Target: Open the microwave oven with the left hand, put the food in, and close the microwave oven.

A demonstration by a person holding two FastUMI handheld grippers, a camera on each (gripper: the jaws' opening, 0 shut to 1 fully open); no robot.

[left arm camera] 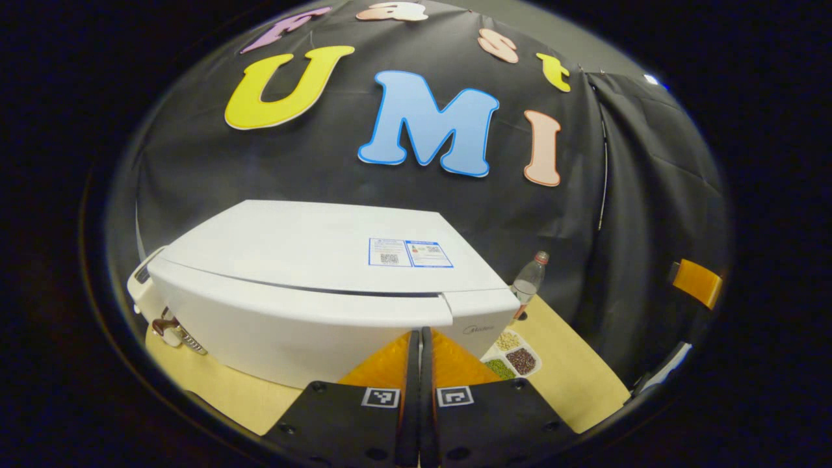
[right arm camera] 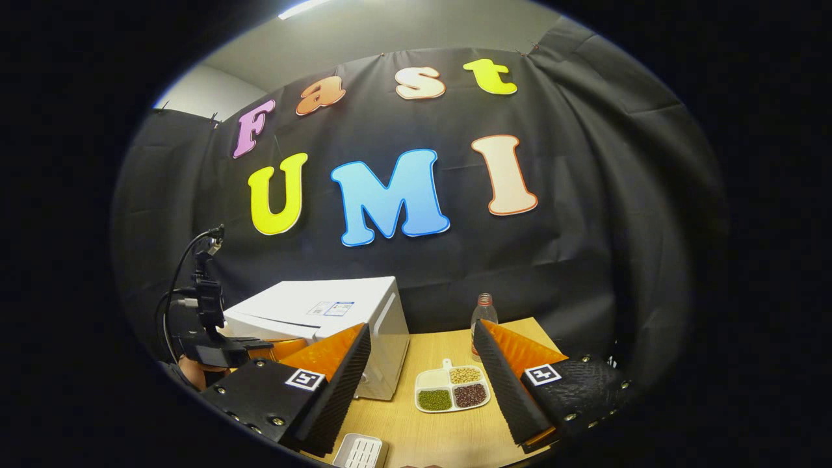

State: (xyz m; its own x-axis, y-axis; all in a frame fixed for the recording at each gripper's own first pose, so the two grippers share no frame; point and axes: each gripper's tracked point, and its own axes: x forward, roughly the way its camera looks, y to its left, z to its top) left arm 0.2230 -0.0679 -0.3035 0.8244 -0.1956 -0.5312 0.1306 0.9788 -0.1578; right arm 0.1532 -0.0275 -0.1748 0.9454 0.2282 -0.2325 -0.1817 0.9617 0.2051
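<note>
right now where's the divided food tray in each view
Left gripper view: the divided food tray sits low and right of centre, just right of the shut left claw, beside the microwave.
Right gripper view: low centre, between the open right claw's fingers.
Shared landmark: the plastic bottle behind the tray.

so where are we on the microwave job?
Nothing is done yet: the microwave door looks closed. Left gripper, shut and empty, sits close in front of it. Right gripper is open and empty; the food tray is on the table. Opening, loading and closing remain.
</note>
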